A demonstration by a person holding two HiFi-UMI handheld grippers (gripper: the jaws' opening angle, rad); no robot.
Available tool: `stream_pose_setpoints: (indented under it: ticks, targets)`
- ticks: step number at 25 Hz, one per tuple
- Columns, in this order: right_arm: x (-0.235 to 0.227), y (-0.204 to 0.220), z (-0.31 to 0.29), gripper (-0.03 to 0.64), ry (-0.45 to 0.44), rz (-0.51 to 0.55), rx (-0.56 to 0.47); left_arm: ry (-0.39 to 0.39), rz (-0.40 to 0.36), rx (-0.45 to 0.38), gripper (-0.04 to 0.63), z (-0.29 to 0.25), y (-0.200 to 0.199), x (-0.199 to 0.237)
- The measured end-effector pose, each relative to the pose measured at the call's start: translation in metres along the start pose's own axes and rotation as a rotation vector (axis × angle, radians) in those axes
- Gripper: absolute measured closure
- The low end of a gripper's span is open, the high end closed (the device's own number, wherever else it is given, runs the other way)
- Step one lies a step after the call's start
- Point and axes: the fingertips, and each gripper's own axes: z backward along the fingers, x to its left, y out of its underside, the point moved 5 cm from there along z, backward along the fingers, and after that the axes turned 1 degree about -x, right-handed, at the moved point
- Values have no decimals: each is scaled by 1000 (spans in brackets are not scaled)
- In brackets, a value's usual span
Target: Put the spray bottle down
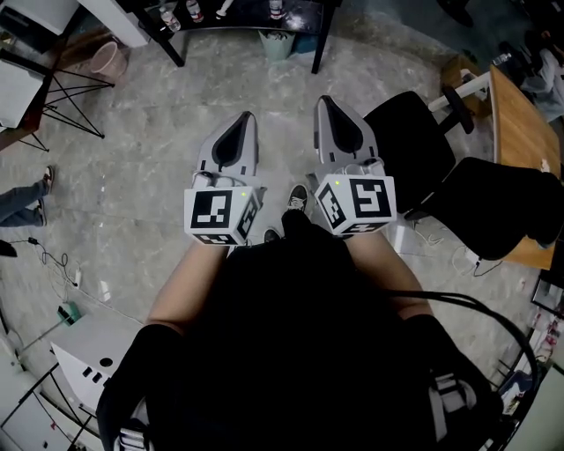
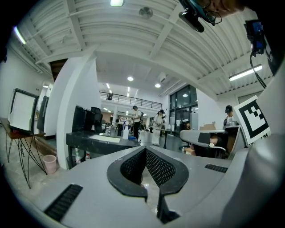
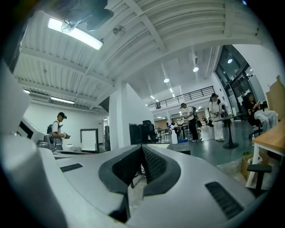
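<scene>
We find left tool (image 1: 245,119) and right tool (image 1: 324,102) clenched, empty, level above the floor (image 1: 159,132); nothing to set down, we judge.

Black table (image 1: 238,19) cut off by top edge; its bottles (image 1: 167,18) blurred.

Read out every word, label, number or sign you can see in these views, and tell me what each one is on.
No text here can be read.
The marker cube on the left hand-held gripper: square black-and-white patterns, no letters or numbers.
The marker cube on the right hand-held gripper: the same.
The bottles at the top of the head view: labels too small to read.
</scene>
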Motion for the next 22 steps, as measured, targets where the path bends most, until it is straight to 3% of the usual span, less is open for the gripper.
stream_pose_setpoints:
  ticks: [13,22]
  targets:
    - [-76,5,-67,603,-23,-32,0,-16,-33,20,598,-103,-8,-2]
    - [-113,-5,-90,603,-82,-26,-13,-44,-41,3,598,-144,-19,-17]
